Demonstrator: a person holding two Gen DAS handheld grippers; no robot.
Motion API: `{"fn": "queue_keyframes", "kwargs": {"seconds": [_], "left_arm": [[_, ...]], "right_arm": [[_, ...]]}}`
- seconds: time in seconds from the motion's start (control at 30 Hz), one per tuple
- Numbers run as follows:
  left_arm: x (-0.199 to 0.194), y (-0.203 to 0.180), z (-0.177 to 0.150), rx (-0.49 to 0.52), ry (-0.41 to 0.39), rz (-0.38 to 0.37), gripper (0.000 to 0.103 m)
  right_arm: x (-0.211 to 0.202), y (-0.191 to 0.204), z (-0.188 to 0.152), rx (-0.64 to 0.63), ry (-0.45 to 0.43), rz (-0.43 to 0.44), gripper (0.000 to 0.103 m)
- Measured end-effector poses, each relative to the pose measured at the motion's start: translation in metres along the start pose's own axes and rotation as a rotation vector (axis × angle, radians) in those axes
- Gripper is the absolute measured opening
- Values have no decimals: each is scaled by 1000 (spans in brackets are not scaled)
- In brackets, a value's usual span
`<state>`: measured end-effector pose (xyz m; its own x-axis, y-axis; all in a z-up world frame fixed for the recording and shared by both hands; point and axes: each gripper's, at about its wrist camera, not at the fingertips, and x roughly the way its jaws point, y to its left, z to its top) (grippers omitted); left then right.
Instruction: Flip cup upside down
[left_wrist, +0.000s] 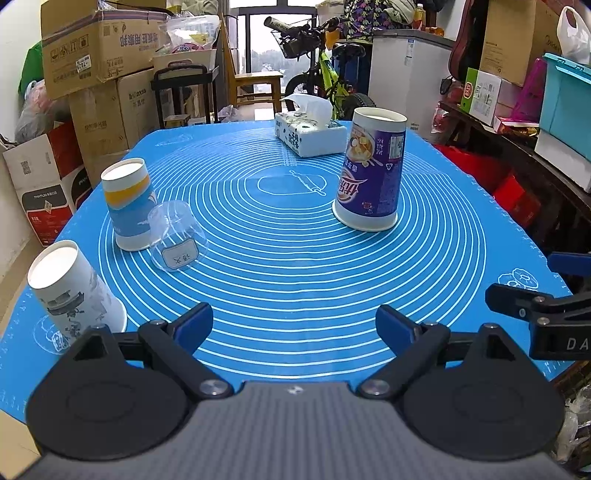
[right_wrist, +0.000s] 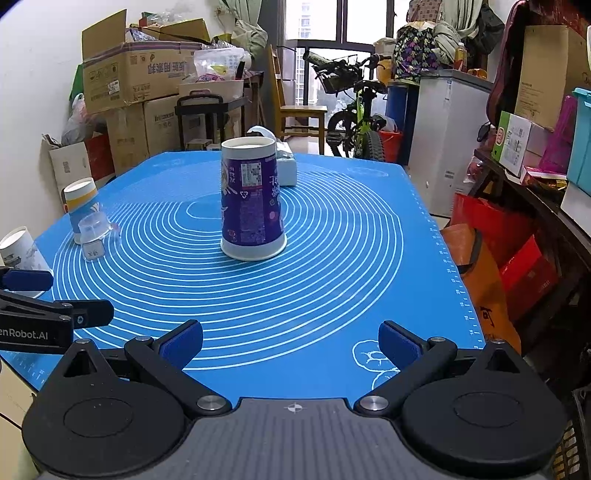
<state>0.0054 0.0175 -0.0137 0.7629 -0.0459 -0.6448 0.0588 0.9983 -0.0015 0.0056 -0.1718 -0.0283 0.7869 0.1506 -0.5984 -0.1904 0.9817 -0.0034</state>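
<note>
A tall purple paper cup (left_wrist: 371, 173) stands upside down, wide rim on the blue mat (left_wrist: 288, 266); it also shows in the right wrist view (right_wrist: 251, 203). At the left stand a blue-and-yellow paper cup (left_wrist: 129, 206), a clear plastic cup (left_wrist: 177, 236) and a white printed paper cup (left_wrist: 72, 288), all upside down. My left gripper (left_wrist: 295, 325) is open and empty over the mat's near edge. My right gripper (right_wrist: 291, 341) is open and empty, well short of the purple cup.
A tissue box (left_wrist: 308, 133) sits at the mat's far side. Cardboard boxes (left_wrist: 96, 48) are stacked at the left, a bicycle (left_wrist: 325, 74) and a white cabinet (left_wrist: 410, 62) stand behind, and a dark shelf with boxes (left_wrist: 517, 122) runs along the right.
</note>
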Motion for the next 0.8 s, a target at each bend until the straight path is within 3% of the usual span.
{"fn": "queue_keyframes", "kwargs": {"seconds": [0.8], "left_arm": [[6,-3,-4,12,26,-2,94]], "right_arm": [[4,-2,-2,2,17,-10,101]]}}
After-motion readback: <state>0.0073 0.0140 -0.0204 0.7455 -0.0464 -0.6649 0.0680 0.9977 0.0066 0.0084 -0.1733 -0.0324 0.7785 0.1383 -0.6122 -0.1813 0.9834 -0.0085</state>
